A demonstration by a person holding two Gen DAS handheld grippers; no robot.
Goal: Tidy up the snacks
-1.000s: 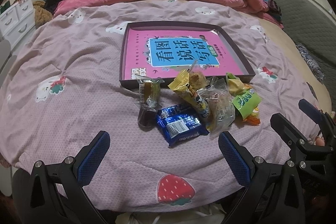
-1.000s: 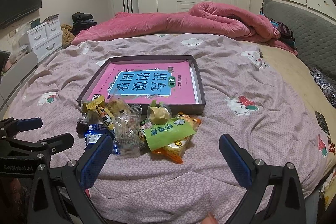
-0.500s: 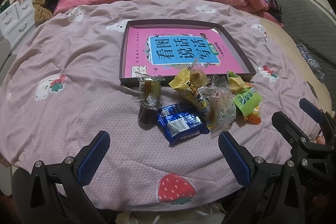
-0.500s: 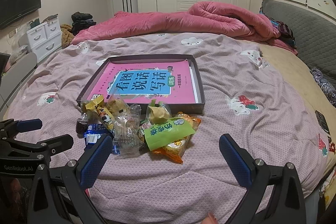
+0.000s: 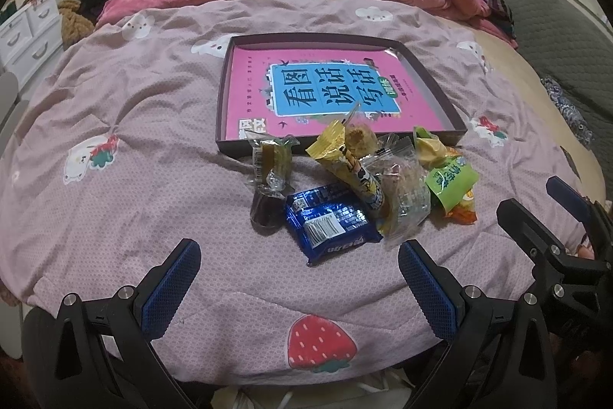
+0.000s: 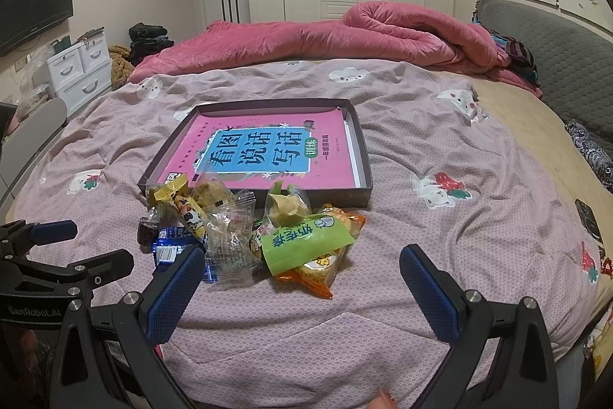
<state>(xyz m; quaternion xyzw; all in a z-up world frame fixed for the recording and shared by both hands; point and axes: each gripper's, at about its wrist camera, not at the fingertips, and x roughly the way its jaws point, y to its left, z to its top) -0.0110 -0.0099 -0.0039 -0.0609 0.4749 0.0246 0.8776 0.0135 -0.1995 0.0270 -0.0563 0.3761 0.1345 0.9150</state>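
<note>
Hovering low over the near edge of the pink-patterned quilt point(image 5: 153, 148), your left gripper point(image 5: 295, 278) stood with its blue-padded jaws spread wide and nothing between them. Going left to right across the heap in your left camera, you had a clear-wrapped greenish-brown snack point(image 5: 272, 159) leaning toward the tray's front wall, with a small dark wrapped sweet point(image 5: 264, 209) just below it. Next came the shiny blue foil packet point(image 5: 331, 221), lying flat and nearest to that gripper. Beside it, the yellow cartoon-printed stick packet point(image 5: 350, 165) lay tilted across a crumpled clear plastic bag point(image 5: 406, 196). Further right, the bright green packet with white lettering point(image 5: 452, 181) sat on top of an orange wrapper point(image 5: 461, 211). Behind the whole heap, the shallow dark cardboard tray point(image 5: 226, 91) held a pink book with a blue title panel point(image 5: 329, 91) and no snacks at all. At the far right, your right gripper point(image 6: 297, 275) also stood wide apart and held nothing, with the green packet just ahead of it and the blue foil packet partly hidden behind its left finger point(image 6: 172, 290).
</note>
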